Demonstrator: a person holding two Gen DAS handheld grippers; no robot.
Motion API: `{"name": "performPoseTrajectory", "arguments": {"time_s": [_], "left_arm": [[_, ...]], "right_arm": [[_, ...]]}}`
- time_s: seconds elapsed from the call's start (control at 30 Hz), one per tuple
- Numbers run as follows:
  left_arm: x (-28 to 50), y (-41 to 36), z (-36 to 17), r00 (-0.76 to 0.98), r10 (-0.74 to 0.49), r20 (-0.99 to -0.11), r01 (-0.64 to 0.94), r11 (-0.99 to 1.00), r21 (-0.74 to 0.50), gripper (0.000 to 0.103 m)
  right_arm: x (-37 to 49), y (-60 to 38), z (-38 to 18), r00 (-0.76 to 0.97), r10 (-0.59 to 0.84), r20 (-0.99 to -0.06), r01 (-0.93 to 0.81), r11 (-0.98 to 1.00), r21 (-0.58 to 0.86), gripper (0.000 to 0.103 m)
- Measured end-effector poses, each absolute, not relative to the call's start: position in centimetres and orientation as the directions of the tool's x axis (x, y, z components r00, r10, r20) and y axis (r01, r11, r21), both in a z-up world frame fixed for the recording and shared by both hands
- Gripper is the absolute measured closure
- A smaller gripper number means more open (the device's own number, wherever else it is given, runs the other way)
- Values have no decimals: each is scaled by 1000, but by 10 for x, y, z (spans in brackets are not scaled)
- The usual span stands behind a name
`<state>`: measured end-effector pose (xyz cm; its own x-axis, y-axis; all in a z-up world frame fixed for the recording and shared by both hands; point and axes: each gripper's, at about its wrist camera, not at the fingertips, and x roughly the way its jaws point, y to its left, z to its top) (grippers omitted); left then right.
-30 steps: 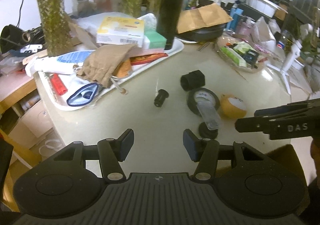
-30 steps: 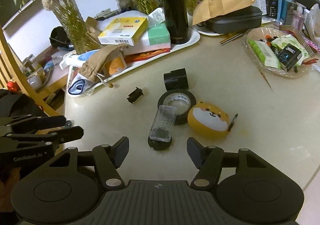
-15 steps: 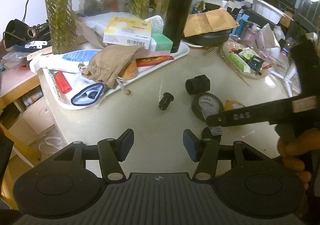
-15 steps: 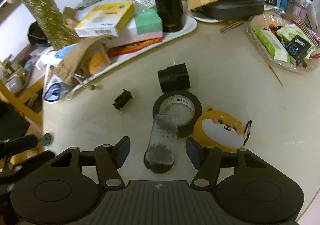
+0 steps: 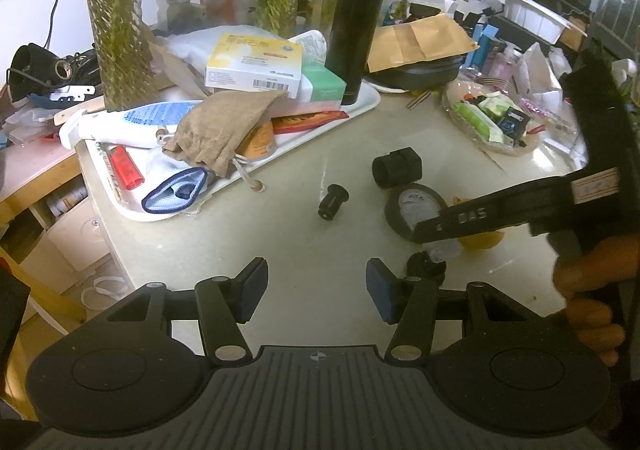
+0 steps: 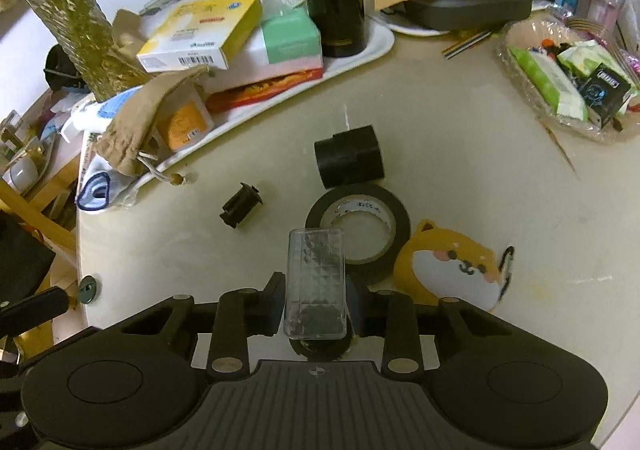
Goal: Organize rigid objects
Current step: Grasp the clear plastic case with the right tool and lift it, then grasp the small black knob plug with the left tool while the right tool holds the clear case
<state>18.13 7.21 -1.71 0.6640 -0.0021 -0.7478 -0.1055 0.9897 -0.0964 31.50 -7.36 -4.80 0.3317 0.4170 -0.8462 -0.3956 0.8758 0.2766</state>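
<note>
Right wrist view has the round table (image 6: 460, 178) with the tape roll (image 6: 358, 228), and the clear ridged bottle (image 6: 315, 282) lies clamped between the right gripper (image 6: 316, 304) pads, its long axis pointing straight away from the fingers with the far end propped on the tape roll. So I'd guess a straight lift frees it. Left gripper (image 5: 316, 284) hangs apart, jaws empty and spread.

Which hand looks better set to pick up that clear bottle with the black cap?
The right. The right gripper is already shut on the clear bottle, one pad on each side. The left gripper hangs open over bare table beside it, holding nothing.
</note>
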Motion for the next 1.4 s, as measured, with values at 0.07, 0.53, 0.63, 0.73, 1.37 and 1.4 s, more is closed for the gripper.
{"name": "performPoseTrajectory", "arguments": {"time_s": [0.07, 0.53, 0.63, 0.73, 1.37, 1.4], "left_arm": [[181, 72, -17, 665, -1, -747, -106, 990, -95, 49], [180, 69, -19, 665, 15, -747, -100, 993, -69, 49], [180, 68, -20, 662, 18, -749, -97, 993, -62, 49], [181, 67, -20, 659, 18, -752, -93, 994, -58, 49], [183, 63, -22, 654, 24, -756, -81, 996, -39, 49], [182, 63, -22, 655, 21, -755, -77, 996, -40, 49]], "right_arm": [[313, -81, -42, 338, 426, -839, -393, 874, 285, 68], [290, -144, -7, 431, 482, -763, -375, 864, 335, 68], [282, -162, -4, 428, 504, -750, -366, 855, 366, 68], [273, -178, -3, 423, 519, -743, -359, 849, 388, 68], [231, -224, 25, 575, 531, -622, -395, 847, 357, 68], [229, -225, 28, 585, 537, -607, -400, 843, 360, 68]]}}
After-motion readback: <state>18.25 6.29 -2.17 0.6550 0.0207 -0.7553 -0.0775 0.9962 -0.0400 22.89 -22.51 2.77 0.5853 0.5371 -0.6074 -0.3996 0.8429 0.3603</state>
